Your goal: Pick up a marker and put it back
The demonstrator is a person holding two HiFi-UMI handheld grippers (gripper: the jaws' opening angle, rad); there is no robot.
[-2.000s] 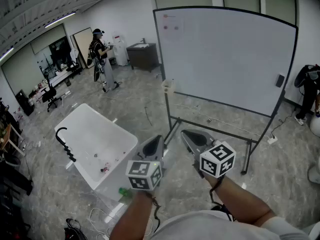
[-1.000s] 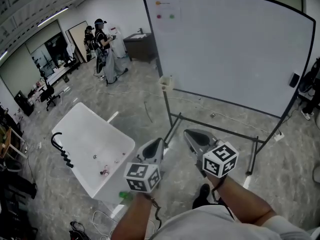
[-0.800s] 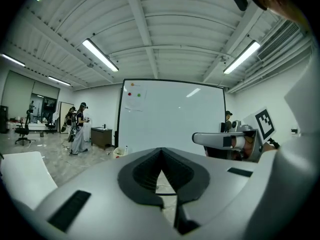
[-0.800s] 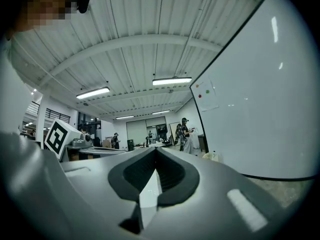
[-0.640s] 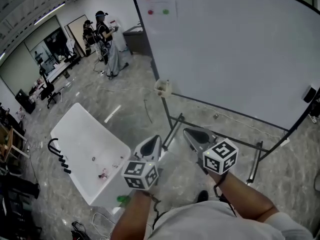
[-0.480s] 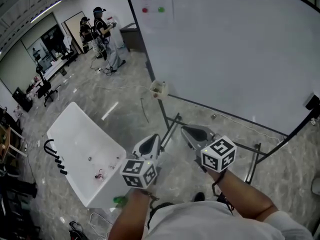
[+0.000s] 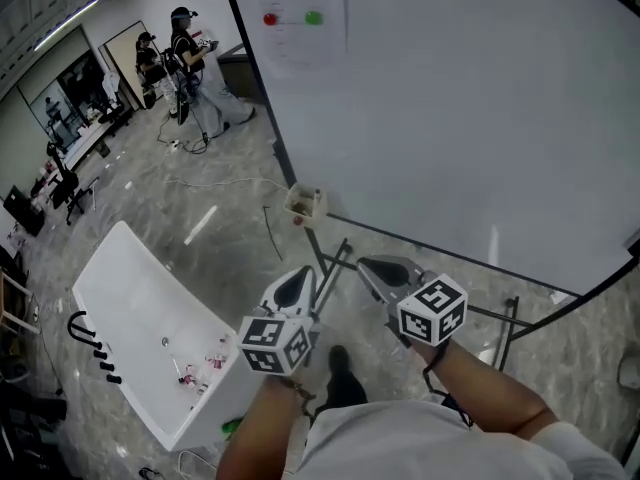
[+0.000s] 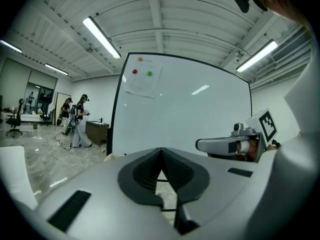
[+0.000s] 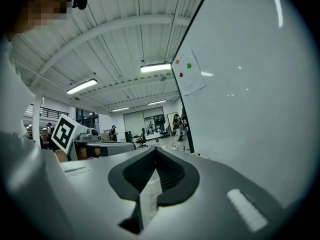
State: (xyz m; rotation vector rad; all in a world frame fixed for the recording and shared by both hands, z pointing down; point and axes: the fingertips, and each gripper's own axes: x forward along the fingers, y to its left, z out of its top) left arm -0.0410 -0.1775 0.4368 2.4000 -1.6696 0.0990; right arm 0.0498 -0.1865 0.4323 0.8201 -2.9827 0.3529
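Before one whiteboard (image 7: 470, 108) hang two closed hand-held grippers (image 7: 298, 281) (image 7: 373, 266).

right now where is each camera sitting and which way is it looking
Head view: on the person's head, steeply down at whiteboard and floor; both forearms, left gripper, right gripper show.
Left gripper view: on the left gripper, along its shut jaws toward the whiteboard; right gripper at right.
Right gripper view: on the right gripper, along its shut jaws beside the whiteboard; left gripper at left.
Shared: all three see the magnet-pinned sheet.
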